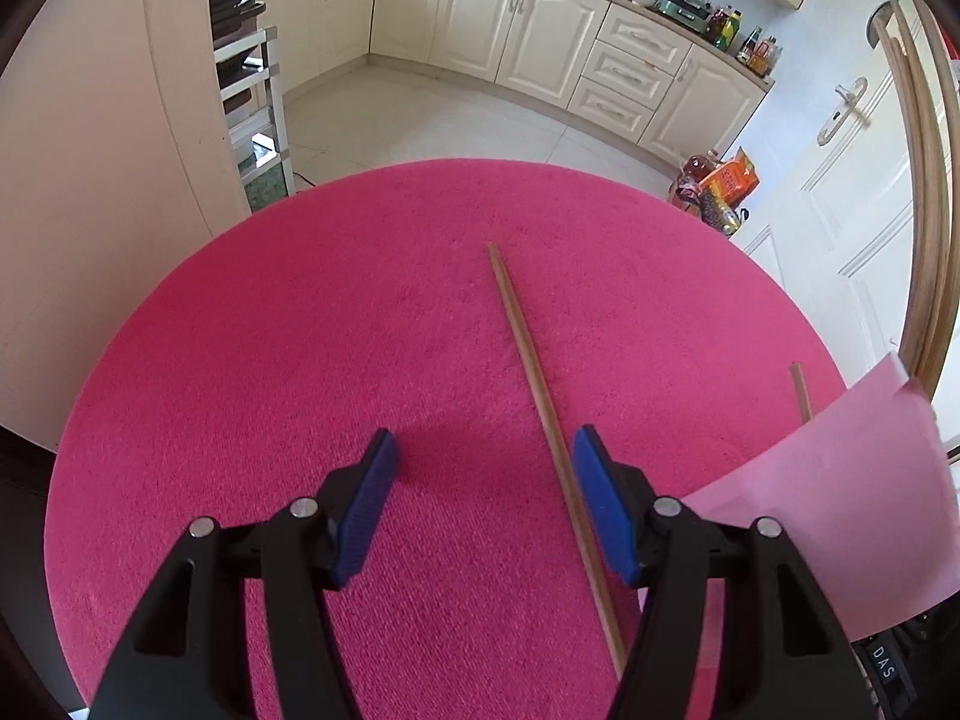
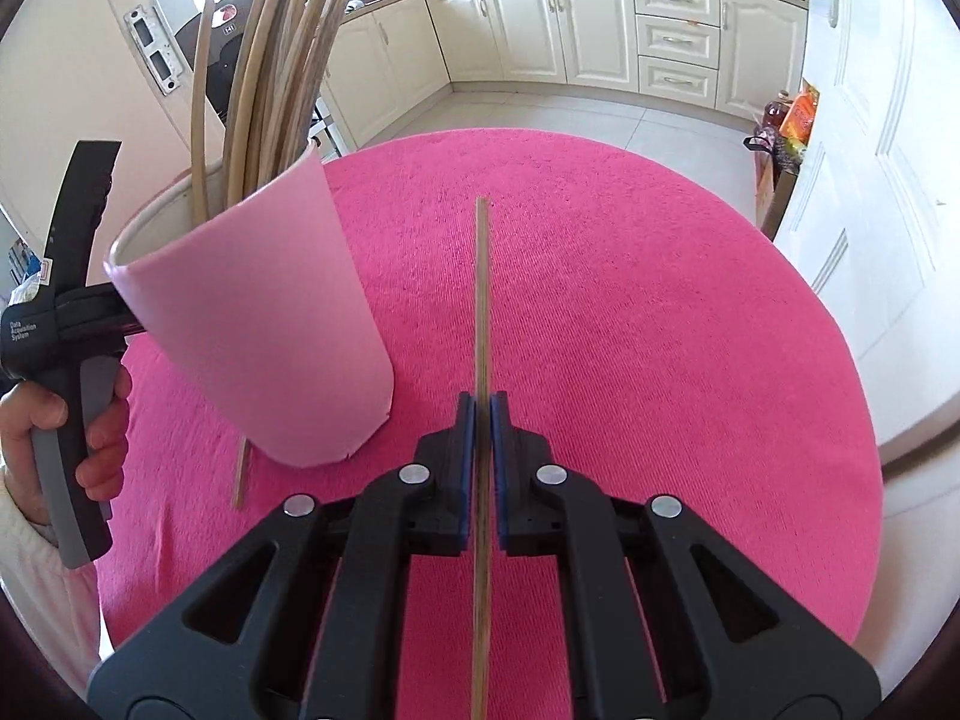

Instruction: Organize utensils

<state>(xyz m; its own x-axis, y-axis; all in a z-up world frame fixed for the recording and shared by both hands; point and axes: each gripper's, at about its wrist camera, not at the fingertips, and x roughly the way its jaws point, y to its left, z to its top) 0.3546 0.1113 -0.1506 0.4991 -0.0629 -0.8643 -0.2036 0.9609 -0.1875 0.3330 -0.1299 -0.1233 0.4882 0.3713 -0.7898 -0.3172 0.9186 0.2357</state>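
Observation:
My right gripper [image 2: 482, 405] is shut on a wooden chopstick [image 2: 481, 300] that points straight ahead over the round pink table [image 2: 660, 330]. A pale pink cup [image 2: 264, 324] with several long sticks in it stands to its left; a second chopstick [image 2: 241, 474] lies on the cloth, partly hidden behind the cup. In the left wrist view my left gripper [image 1: 483, 447] is open above the table, with a chopstick [image 1: 540, 408] lying on the cloth just inside its right finger [image 1: 603, 504]. The cup [image 1: 840, 498] is at its right, and another chopstick end [image 1: 801, 391] shows beside it.
The table [image 1: 270, 330] stands in a kitchen with cream cabinets [image 1: 528, 30] behind. A white door [image 1: 852, 192] is at the right, with bottles and bags [image 1: 720, 186] on the floor by it. A metal rack [image 1: 258, 108] stands at the left.

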